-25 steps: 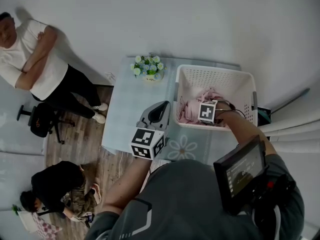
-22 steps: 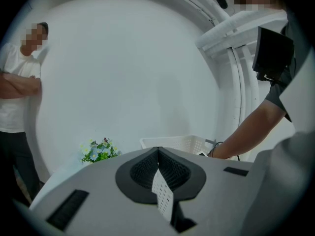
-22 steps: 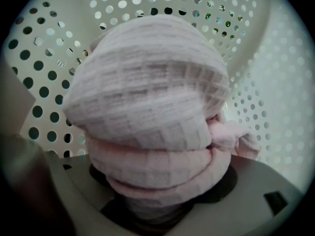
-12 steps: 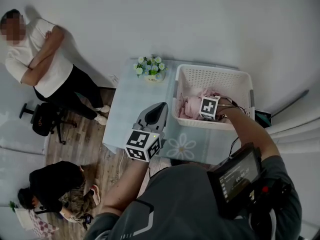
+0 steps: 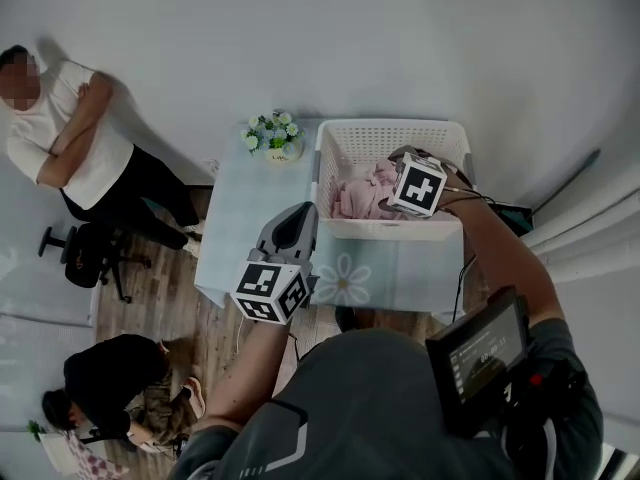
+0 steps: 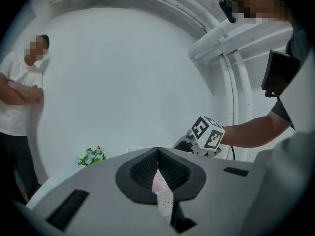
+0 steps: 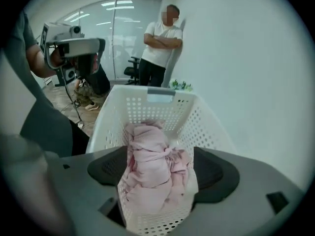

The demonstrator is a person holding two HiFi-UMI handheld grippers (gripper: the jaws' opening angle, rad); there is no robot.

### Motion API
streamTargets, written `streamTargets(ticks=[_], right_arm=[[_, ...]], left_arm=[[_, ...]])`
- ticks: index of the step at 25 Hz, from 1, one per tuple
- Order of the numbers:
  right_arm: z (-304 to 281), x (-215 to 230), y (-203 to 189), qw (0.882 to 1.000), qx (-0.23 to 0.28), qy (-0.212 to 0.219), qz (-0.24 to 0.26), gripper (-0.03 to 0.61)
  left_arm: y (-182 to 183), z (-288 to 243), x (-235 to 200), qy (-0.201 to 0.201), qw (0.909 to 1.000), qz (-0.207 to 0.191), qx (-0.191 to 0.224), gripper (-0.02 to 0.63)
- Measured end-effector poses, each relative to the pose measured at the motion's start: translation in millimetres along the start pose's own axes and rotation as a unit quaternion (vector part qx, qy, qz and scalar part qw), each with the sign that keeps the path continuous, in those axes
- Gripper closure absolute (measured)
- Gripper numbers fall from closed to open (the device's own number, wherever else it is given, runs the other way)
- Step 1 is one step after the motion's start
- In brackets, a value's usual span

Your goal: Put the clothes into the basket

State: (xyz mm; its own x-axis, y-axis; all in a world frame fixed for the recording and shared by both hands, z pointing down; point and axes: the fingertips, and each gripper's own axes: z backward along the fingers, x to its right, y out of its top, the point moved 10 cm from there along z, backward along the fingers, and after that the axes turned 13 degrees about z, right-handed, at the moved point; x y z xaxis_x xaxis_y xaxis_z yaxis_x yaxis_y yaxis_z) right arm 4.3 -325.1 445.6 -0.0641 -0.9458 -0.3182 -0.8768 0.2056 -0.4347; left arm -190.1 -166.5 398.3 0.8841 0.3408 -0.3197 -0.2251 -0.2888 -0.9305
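A white perforated basket (image 5: 440,133) stands on the table, and a crumpled pink garment (image 5: 358,194) lies inside it. My right gripper (image 5: 392,180) hovers over the basket's right half. Its jaws stand wide open around nothing, and in the right gripper view (image 7: 162,181) the pink garment (image 7: 150,168) lies loose on the basket's floor (image 7: 147,107) below them. My left gripper (image 5: 303,216) is held over the table left of the basket. Its jaws (image 6: 158,154) are shut and hold nothing.
The light blue table (image 5: 250,228) has a flower print and carries a small pot of flowers (image 5: 272,138) at its far left. A person with crossed arms (image 5: 60,133) stands by the wall, another crouches (image 5: 110,373) on the wooden floor, near an office chair (image 5: 85,253).
My right gripper has risen from low in the basket, where it was at the pink garment, to above its rim. The garment stays in the basket. The left gripper has barely moved.
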Motion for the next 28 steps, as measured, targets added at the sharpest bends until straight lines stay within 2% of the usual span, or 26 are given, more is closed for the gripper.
streamTargets(ticks=[4, 9, 11, 15, 17, 21, 25, 28], right_arm=[[49.7, -8.2, 1.3, 0.995, 0.063, -0.069, -0.028, 0.172], [116.5, -36.2, 3.1, 0.981, 0.142, -0.115, -0.064, 0.172], [132.2, -47.7, 1.5, 0.972, 0.177, -0.130, -0.085, 0.172], [156.7, -69.3, -7.1, 0.942, 0.244, -0.165, -0.158, 0.172], [167.1, -79.4, -7.1, 0.931, 0.266, -0.178, -0.175, 0.173], [185.6, -100.0, -3.6, 0.915, 0.294, -0.199, -0.190, 0.183], [203.0, -128.7, 10.7, 0.896, 0.319, -0.227, -0.211, 0.227], [207.1, -143.7, 21.0, 0.887, 0.321, -0.245, -0.224, 0.269]], left_arm=[[7.6, 8.6, 18.7, 0.002, 0.9998, -0.013, 0.012, 0.604], [13.9, 25.1, 52.9, -0.001, 0.9996, -0.022, 0.018, 0.604], [12.5, 28.9, 63.0, -0.002, 0.9995, -0.025, 0.018, 0.604], [7.1, 37.4, 82.6, -0.004, 0.9994, -0.029, 0.016, 0.604], [8.2, 41.9, 89.1, -0.006, 0.9991, -0.036, 0.021, 0.604], [14.6, 53.5, 97.6, -0.012, 0.9982, -0.046, 0.037, 0.604], [24.5, 74.0, 99.2, -0.021, 0.9967, -0.059, 0.052, 0.604], [28.1, 85.5, 92.0, -0.026, 0.9967, -0.054, 0.055, 0.604]])
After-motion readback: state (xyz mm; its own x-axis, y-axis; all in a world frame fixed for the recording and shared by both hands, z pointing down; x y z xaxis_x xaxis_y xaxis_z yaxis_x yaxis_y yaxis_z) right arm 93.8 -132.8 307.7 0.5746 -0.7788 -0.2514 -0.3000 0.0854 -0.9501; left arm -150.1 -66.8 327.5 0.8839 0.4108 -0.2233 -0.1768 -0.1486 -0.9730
